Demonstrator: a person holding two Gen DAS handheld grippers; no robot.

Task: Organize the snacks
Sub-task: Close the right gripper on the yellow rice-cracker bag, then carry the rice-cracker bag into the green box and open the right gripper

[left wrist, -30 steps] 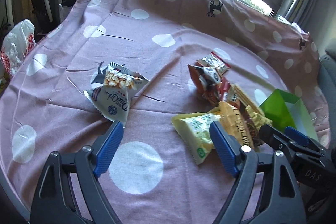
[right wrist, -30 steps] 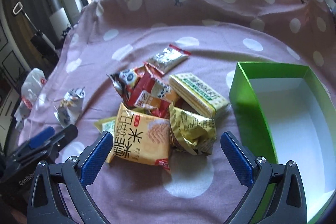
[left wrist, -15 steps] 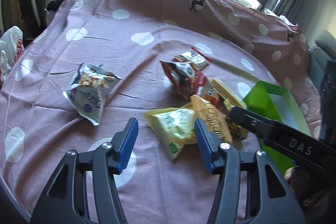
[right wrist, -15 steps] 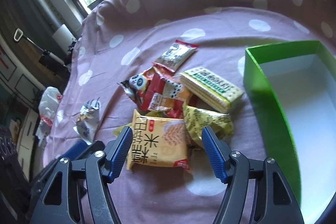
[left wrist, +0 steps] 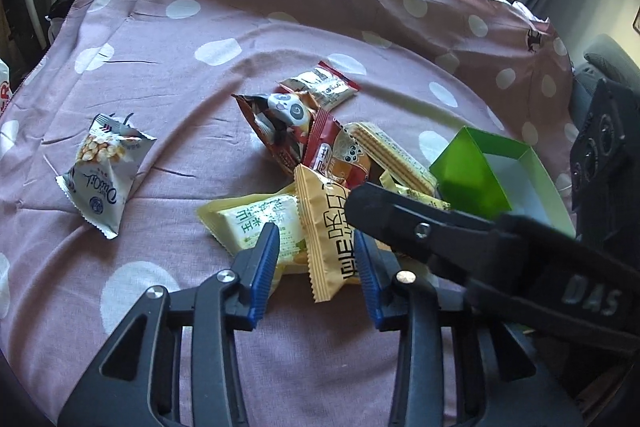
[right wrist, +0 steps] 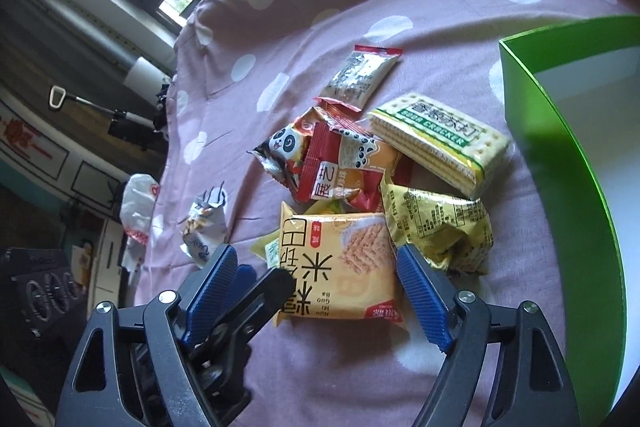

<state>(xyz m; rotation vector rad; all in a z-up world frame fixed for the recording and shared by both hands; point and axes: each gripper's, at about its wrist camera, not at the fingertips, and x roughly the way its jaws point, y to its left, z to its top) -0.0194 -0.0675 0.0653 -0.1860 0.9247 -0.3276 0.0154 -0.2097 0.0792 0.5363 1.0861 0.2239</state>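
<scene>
A pile of snack packs lies on the pink dotted cloth. My right gripper [right wrist: 316,275] is open, its fingers either side of an orange rice-cracker pack [right wrist: 340,263], which also shows in the left wrist view [left wrist: 328,227]. My left gripper [left wrist: 316,259] is open around that pack's edge and a pale yellow pack [left wrist: 260,223]. A cracker sleeve [right wrist: 440,143], a yellow crumpled bag [right wrist: 436,227], red panda packs [right wrist: 320,163] and a silver pack [right wrist: 360,75] lie behind. A green box [right wrist: 560,163] stands at the right, open.
A white-blue snack bag [left wrist: 104,171] lies apart at the left on the cloth [left wrist: 200,27]. The cloth rises at the back towards windows. A white plastic bag [right wrist: 136,211] sits off the table's left edge.
Both grippers have moved in on the pile and narrowed their openings. The right one has tilted and now straddles the orange pack; the left one has reached the pale yellow pack.
</scene>
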